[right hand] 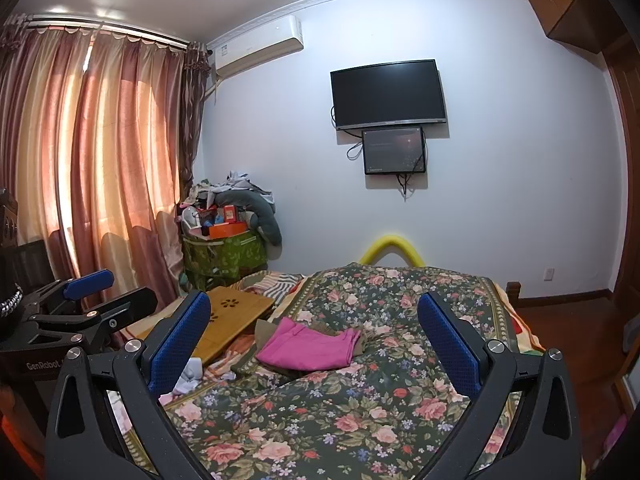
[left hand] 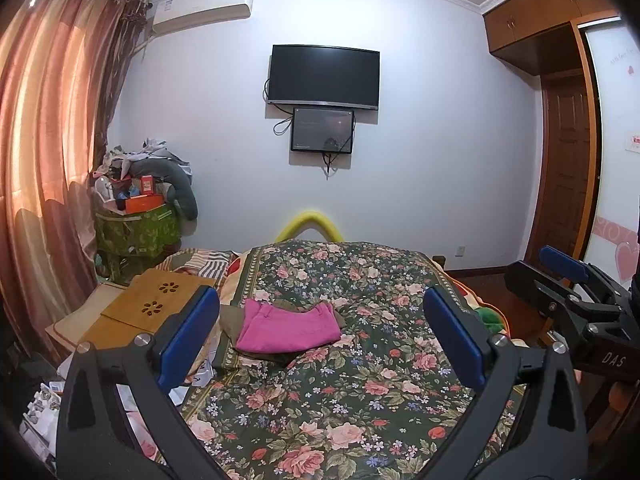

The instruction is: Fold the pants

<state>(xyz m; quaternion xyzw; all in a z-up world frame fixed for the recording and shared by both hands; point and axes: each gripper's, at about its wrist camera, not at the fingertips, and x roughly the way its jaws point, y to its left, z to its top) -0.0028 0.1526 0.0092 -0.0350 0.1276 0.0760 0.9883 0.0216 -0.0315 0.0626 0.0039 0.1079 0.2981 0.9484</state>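
Note:
Folded pink pants point(left hand: 287, 327) lie on the floral bedspread point(left hand: 360, 360), on top of an olive-brown garment point(left hand: 230, 320) that sticks out at the left. They also show in the right wrist view point(right hand: 310, 346). My left gripper point(left hand: 320, 332) is open and empty, held above the bed well short of the pants. My right gripper point(right hand: 314, 338) is open and empty too, at a similar distance. Each gripper shows at the side of the other's view: the right one point(left hand: 568, 276) and the left one point(right hand: 100, 292).
A bamboo lap tray point(left hand: 156, 300) lies at the bed's left side. A cluttered green bin point(left hand: 136, 228) stands in the corner by the curtains point(left hand: 48, 160). A TV point(left hand: 323, 76) hangs on the far wall. A wooden door point(left hand: 564, 176) is at the right.

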